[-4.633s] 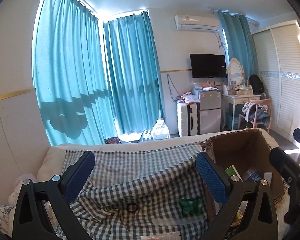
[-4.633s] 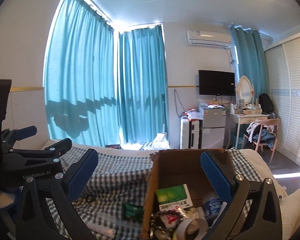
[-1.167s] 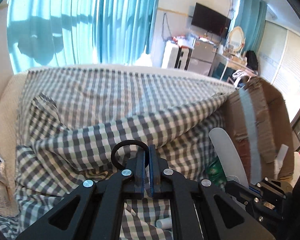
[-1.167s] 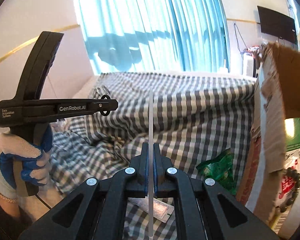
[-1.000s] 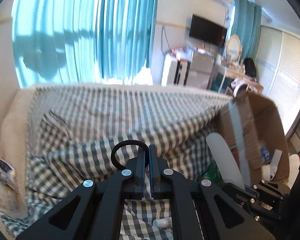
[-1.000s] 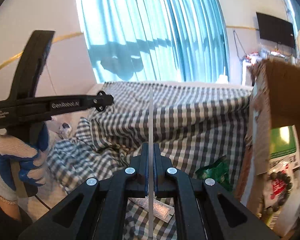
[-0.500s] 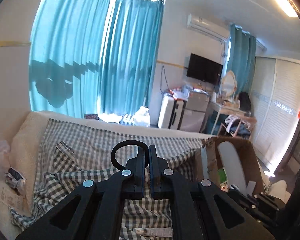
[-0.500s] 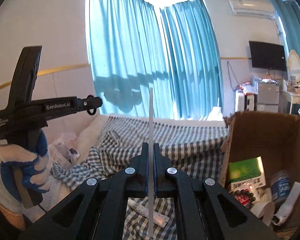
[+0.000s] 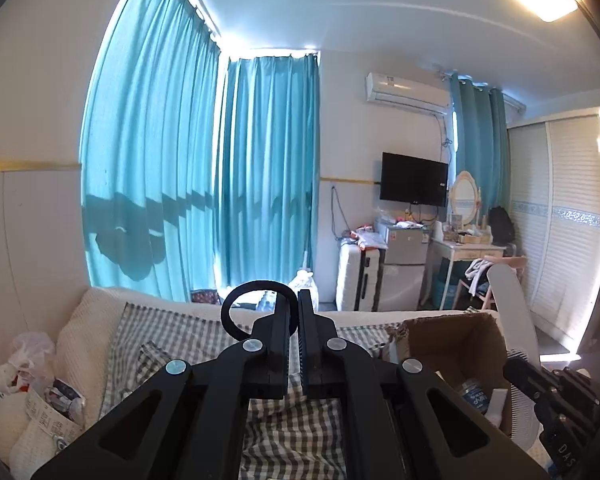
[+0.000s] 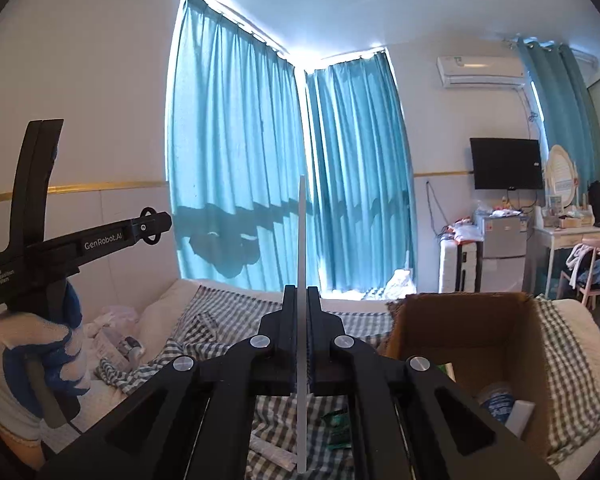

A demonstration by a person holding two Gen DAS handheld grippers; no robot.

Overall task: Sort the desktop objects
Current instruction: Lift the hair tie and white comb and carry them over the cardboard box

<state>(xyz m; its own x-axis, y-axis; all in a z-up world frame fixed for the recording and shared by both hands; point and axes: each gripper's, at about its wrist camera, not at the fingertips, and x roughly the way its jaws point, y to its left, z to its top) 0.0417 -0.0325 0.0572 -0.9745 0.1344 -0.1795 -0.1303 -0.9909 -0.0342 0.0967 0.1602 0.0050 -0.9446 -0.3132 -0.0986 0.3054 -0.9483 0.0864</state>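
My left gripper [image 9: 294,300] is shut on a thin black ring [image 9: 232,308], which sticks out to the left of its tips, well above the checked cloth [image 9: 172,332]. My right gripper [image 10: 301,294] is shut on a flat white comb [image 10: 302,240], held upright and seen edge-on. In the left wrist view the comb [image 9: 510,312] shows its broad side at the right, over the open cardboard box [image 9: 452,340]. In the right wrist view the left gripper [image 10: 154,226] hangs at the left in a gloved hand [image 10: 32,352], and the box [image 10: 460,332] is low at the right.
The box holds a blue-labelled jar [image 10: 496,398] and a white tube [image 9: 494,404]. A green packet [image 10: 338,420] and a white sachet [image 10: 272,454] lie on the cloth below the right gripper. Bags and wrappers [image 9: 32,384] pile at the bed's left edge.
Both grippers have risen from the cloth and tipped up toward level, the ring and the comb still held. More of the room shows; the box sits lower in both views.
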